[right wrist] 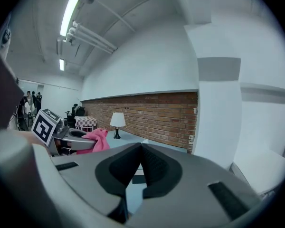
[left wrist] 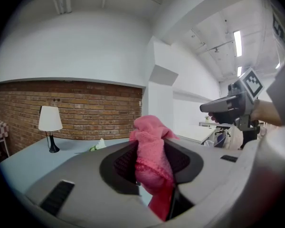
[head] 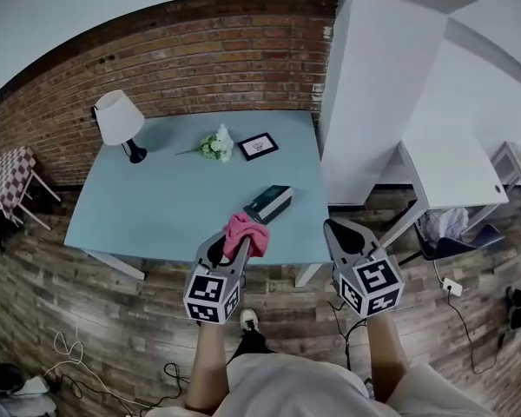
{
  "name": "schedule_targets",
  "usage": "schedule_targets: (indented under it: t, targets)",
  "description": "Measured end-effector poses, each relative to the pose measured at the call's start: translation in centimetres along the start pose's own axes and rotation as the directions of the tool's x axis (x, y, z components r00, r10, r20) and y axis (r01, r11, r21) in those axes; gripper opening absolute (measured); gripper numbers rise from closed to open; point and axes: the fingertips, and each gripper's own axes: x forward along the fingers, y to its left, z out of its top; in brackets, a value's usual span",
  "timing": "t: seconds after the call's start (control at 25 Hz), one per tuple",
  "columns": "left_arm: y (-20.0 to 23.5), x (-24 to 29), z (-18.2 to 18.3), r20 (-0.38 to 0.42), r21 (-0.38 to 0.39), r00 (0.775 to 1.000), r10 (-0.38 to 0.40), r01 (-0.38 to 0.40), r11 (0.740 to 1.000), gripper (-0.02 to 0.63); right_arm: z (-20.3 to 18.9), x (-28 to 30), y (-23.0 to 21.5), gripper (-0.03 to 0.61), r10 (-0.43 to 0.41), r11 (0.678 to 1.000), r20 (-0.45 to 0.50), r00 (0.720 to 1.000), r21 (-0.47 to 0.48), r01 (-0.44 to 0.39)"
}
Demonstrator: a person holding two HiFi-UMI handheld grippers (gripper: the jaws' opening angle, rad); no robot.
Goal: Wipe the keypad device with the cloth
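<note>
Head view, cloth (head: 246, 234) overlapping keypad device (head: 272, 201)

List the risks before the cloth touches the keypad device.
1. The keypad device lies unheld toward the table's front edge. The right gripper is shut, empty and away from it, so a wipe may slide it off.
2. The cloth sits bunched in the left gripper, so hard jaw tips might scrape the device.

Office-like studio room
Brick wall (head: 200, 42), plank floor (head: 87, 320), lamp (head: 120, 120) at the blue table's (head: 156, 207) far-left corner — white desk (head: 451, 172) alongside.
</note>
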Motion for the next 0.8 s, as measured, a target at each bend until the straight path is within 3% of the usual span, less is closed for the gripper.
schedule_targets:
  t: [0.32, 0.52, 0.8]
  targets:
    - [-5.9, -6.0, 1.9, 0.057, 0.024, 0.998, 0.024, -0.025, 0.999, 0.17, 0.6, -7.2, 0.9, 0.009, 0.019, 1.0, 0.043, 0.999, -0.025, -0.018]
    - [-8.5, -10.0, 4.6, 0.106, 0.092, 0.993, 0.056, -0.065, 0.994, 0.17, 1.8, -10.9, 2.5, 0.009, 0.041, 0.997, 0.067, 0.997, -0.073, -0.037]
    - [-11.2, -14.3, 5.9, 0.137, 0.112, 0.989, 0.062, -0.078, 0.991, 0.17, 1.5, -14.5, 4.7, 0.008, 0.051, 0.992, 0.054, 0.997, -0.12, -0.044]
